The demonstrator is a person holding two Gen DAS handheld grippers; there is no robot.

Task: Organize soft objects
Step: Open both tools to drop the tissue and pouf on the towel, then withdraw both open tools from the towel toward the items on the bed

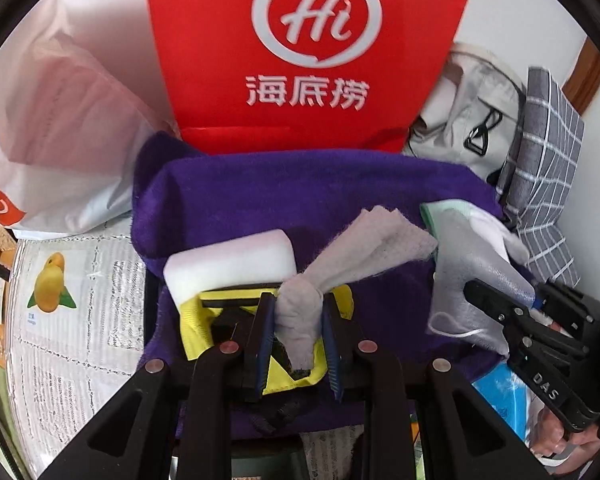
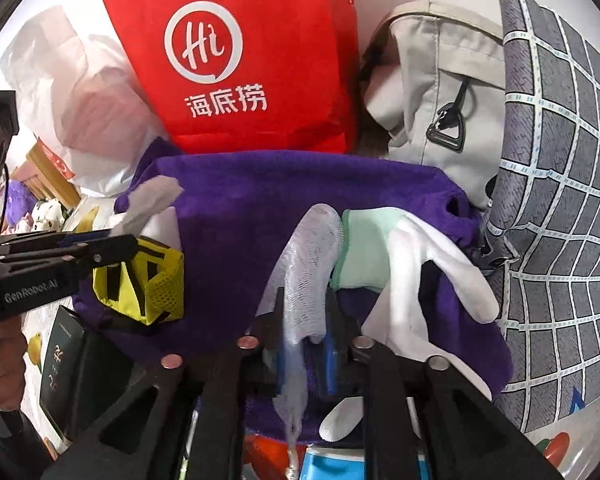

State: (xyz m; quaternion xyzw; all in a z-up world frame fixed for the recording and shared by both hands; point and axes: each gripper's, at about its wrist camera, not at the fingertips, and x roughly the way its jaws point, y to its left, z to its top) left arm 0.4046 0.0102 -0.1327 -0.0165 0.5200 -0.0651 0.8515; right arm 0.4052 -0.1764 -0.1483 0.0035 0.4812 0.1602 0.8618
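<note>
Both hand-held grippers were down over the purple towel [image 1: 300,196], setting soft items on it.

From the left: white sponge [image 1: 230,266] and yellow mesh pouch [image 1: 296,376] lay on the towel; the left hand-held gripper [image 1: 296,332] was clenched on a crumpled white wipe [image 1: 340,264]; the right hand-held gripper [image 2: 304,340] had a white mesh cloth [image 2: 308,272] between slackening jaws, beside the white-and-green gloves [image 2: 400,256]. Placing step, I'd judge; next, let go and lift clear.

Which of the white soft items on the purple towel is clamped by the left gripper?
The crumpled white wipe, pinched between the left gripper fingers. The white sponge block lies free beside it.
</note>
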